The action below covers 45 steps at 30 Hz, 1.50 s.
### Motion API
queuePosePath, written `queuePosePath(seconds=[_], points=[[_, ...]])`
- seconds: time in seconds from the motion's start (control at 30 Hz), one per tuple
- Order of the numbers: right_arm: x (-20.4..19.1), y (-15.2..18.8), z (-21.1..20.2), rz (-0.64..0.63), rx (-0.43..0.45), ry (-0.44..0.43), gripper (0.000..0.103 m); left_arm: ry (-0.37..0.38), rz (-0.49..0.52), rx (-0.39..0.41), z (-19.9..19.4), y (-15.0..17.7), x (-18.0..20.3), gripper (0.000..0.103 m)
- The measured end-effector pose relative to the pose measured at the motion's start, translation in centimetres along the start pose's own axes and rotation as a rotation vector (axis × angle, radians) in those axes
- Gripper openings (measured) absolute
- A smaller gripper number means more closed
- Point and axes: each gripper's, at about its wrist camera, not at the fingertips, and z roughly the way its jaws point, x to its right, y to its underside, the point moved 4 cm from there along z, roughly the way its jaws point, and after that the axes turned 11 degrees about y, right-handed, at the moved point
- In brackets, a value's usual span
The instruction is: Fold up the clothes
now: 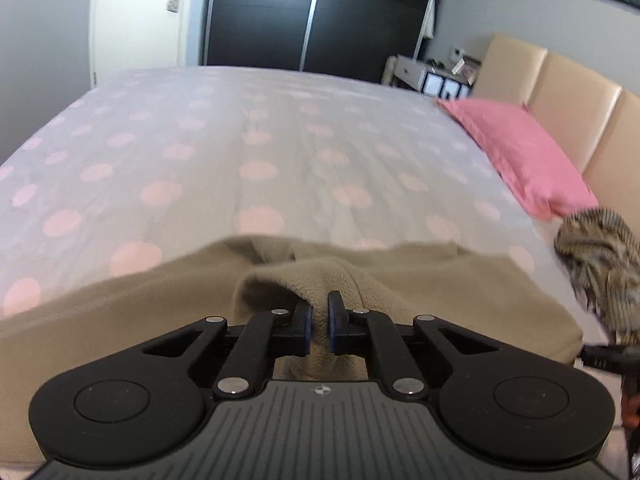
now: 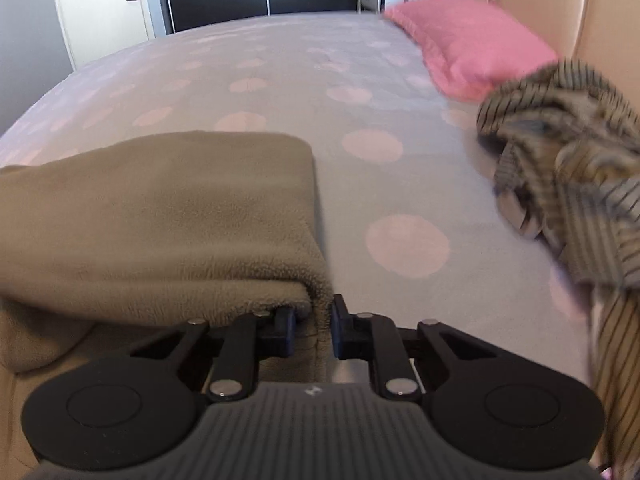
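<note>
Beige fleece (image 2: 160, 216) sits doubled on the bed's (image 1: 280, 140) near edge, both grippers (image 1: 319, 326) (image 2: 313, 330) pinching its hem, probably squaring layers. Striped garment (image 2: 568, 168) heaped at 2 o'clock.

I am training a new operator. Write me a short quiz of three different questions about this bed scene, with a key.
1. True or false: the left gripper is shut on the beige fleece garment.
2. Which item lies nearest the headboard? A) pink pillow B) striped garment C) the fleece
3. Fill in: the bedsheet has pink ____.

Key: 1 true; 2 A; 3 dots. The right gripper also pinches the fleece.
</note>
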Motion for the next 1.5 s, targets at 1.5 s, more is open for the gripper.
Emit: queuePosePath(seconds=[1.5], points=[[-9.1,7.5,-17.0,-0.07,-0.111,-0.412,0.054,-0.534,-0.466,-0.117,-14.7,11.5,-20.0,0.029]])
